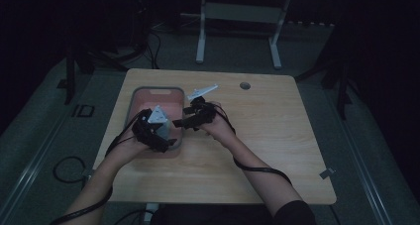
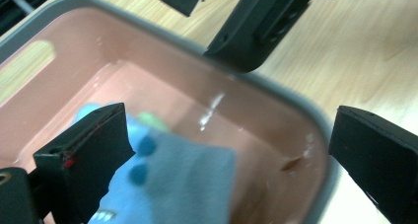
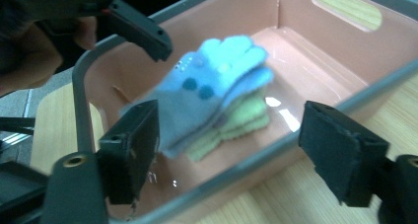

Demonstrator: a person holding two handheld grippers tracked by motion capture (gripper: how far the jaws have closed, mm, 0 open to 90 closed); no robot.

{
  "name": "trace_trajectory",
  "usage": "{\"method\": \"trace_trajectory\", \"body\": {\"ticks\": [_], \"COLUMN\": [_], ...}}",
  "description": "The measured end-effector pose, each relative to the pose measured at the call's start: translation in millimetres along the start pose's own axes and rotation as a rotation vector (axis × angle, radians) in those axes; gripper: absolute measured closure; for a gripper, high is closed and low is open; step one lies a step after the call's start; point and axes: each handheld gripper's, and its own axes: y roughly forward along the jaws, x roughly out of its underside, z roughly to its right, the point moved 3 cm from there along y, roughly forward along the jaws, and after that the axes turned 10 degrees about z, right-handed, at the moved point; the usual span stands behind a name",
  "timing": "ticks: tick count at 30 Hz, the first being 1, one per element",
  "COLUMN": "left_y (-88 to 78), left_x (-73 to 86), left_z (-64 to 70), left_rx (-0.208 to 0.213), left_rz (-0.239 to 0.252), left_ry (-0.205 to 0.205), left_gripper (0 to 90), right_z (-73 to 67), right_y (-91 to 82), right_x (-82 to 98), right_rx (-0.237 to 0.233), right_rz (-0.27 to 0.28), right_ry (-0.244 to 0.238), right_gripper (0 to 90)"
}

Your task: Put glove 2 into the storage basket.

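Two forearms come in from the near edge of the light wooden table [image 1: 257, 150], and I have a gripper in each hand over its left half. My left gripper [image 1: 166, 138] hangs over the near end of the pink rectangular plastic bin with a grey rim [image 1: 157, 90]. Its jaws stand wide apart with nothing pinched between them; in the left gripper view the folded blue fleece glove with dark blue dots [image 2: 172, 179] lies just beside the left-hand jaw, and I cannot tell whether it touches it.

My right gripper [image 1: 179, 122] sits just past the bin's right rim, pointing in toward it. Its jaws also stand well apart and empty. Looking along them in the right gripper view, I see the blue glove [image 3: 212, 91] inside the bin, resting on top of a folded pale green fleece glove [image 3: 236, 123], the pair blurred and roughly in the middle of the bin floor.

Farther off, the bin's far wall has a slot handle cut through it. Beyond the bin, near the table's far edge, a small round grey cable port [image 1: 245, 85] is set in the wood.
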Motion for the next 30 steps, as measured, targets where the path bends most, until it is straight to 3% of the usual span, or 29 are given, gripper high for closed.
{"method": "trace_trajectory", "body": {"ticks": [3,12,27,30], "left_y": [1.8,10.2,22.5,27.1], "left_x": [-2.0,-10.2,-23.8,-23.0], "left_z": [7.4,30.3,65.0,71.9], "left_rx": [0.02,0.073,0.127,0.177], "left_rz": [0.02,0.067,0.132,0.131], "left_ry": [-0.007,-0.023,0.01,0.009], "left_gripper": [2.2,2.2,2.2,2.2], "right_z": [0.5,7.8,14.2,16.1], "right_y": [-5.4,-24.5,-50.1,-55.6], "right_x": [4.7,14.2,35.5,41.0], "right_rx": [-0.002,0.039,0.067,0.078], "right_rz": [-0.01,0.007,0.011,0.011], "right_ry": [-0.024,-0.04,-0.062,-0.069], "right_gripper": [18.0,17.1,16.9,16.9]}}
